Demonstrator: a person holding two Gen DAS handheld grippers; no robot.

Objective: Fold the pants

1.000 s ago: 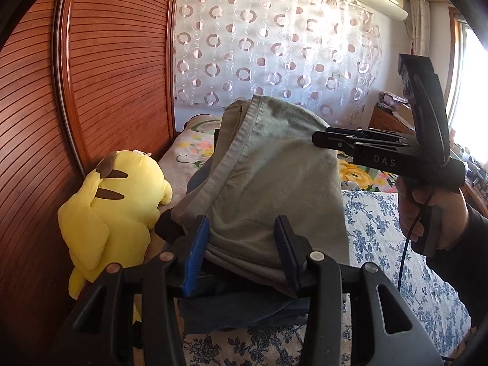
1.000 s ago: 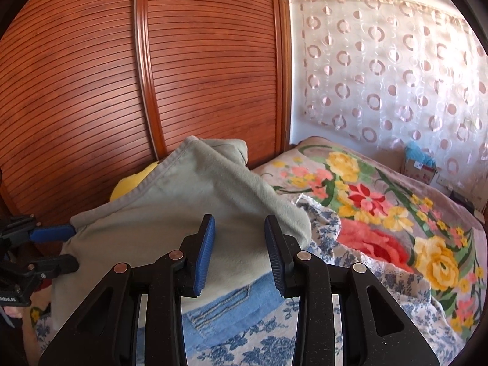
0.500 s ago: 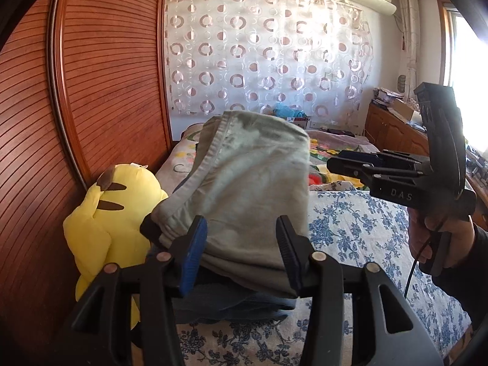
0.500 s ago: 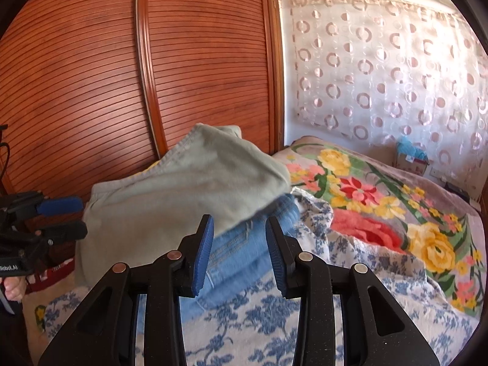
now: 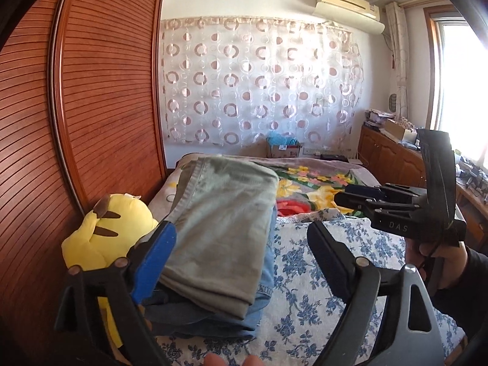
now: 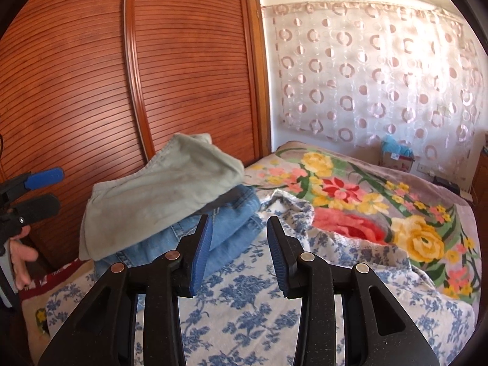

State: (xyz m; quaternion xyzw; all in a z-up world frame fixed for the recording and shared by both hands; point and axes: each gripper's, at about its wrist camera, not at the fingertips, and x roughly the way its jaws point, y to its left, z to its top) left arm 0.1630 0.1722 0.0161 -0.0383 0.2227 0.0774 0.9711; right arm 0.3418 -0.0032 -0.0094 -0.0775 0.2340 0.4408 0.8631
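Lettering reading "DAS" shows white on the side of your right gripper (image 5: 344, 196), the only writing you can read here. Your left gripper (image 5: 241, 262) has its jaws opening wide, clear of the cloth, with the near edge of the folded grey-green pants (image 5: 222, 225) lying between them. Your right gripper's jaws stand narrow and hold nothing. The pants rest on top of folded blue jeans (image 6: 231, 222), on the blue-flowered sheet (image 6: 244, 314) at the left of the bed. A floral blanket (image 6: 375, 201) covers the far end. A yellow plush toy (image 5: 106, 238) leans against the slatted wooden wardrobe (image 6: 122, 76) on the left. A ring-patterned curtain (image 5: 259, 85) hangs on the far wall below 1 air conditioner (image 5: 347, 3).
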